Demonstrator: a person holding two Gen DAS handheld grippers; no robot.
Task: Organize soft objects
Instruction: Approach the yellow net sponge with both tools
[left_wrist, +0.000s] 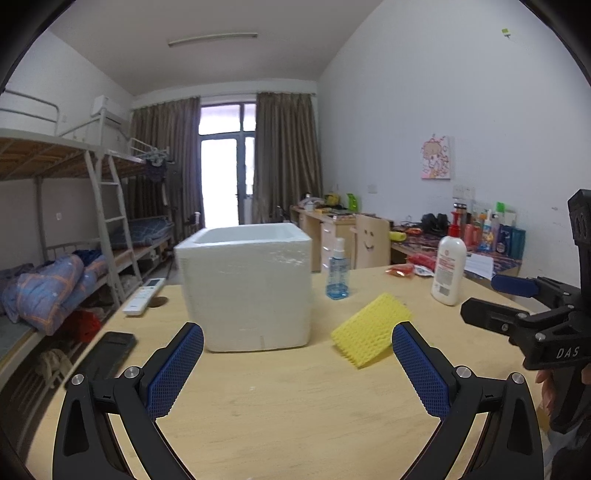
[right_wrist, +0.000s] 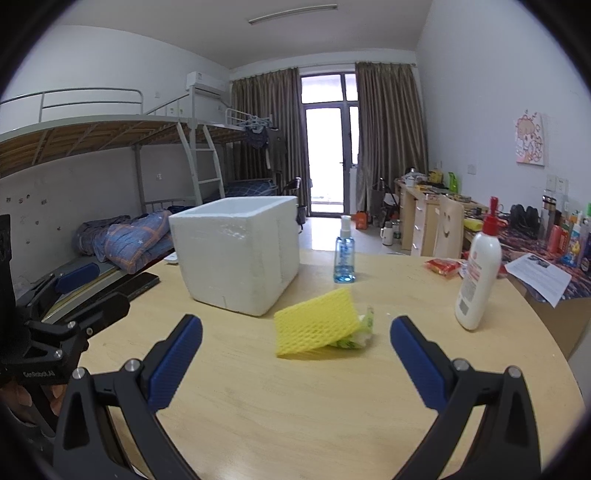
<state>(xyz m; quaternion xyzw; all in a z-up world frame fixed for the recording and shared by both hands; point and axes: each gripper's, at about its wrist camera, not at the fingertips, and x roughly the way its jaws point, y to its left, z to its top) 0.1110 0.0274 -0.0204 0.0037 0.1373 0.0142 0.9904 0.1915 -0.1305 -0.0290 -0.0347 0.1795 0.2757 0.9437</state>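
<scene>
A yellow foam net sleeve (left_wrist: 369, 334) lies on the round wooden table (left_wrist: 295, 406), just right of a white foam box (left_wrist: 245, 284). In the right wrist view the sleeve (right_wrist: 316, 321) leans over a crumpled white-green wrapper (right_wrist: 360, 332), with the box (right_wrist: 238, 254) behind it to the left. My left gripper (left_wrist: 297, 354) is open and empty, hovering near the table's front edge, facing the box. My right gripper (right_wrist: 295, 347) is open and empty, facing the sleeve. The right gripper also shows in the left wrist view (left_wrist: 491, 299), and the left gripper in the right wrist view (right_wrist: 92, 288).
A blue spray bottle (right_wrist: 344, 254) and a white lotion bottle (right_wrist: 478, 277) stand behind the sleeve. A red snack packet (right_wrist: 443, 266) lies at the back right. A black phone (left_wrist: 107, 354) and a white remote (left_wrist: 144, 295) lie left of the box.
</scene>
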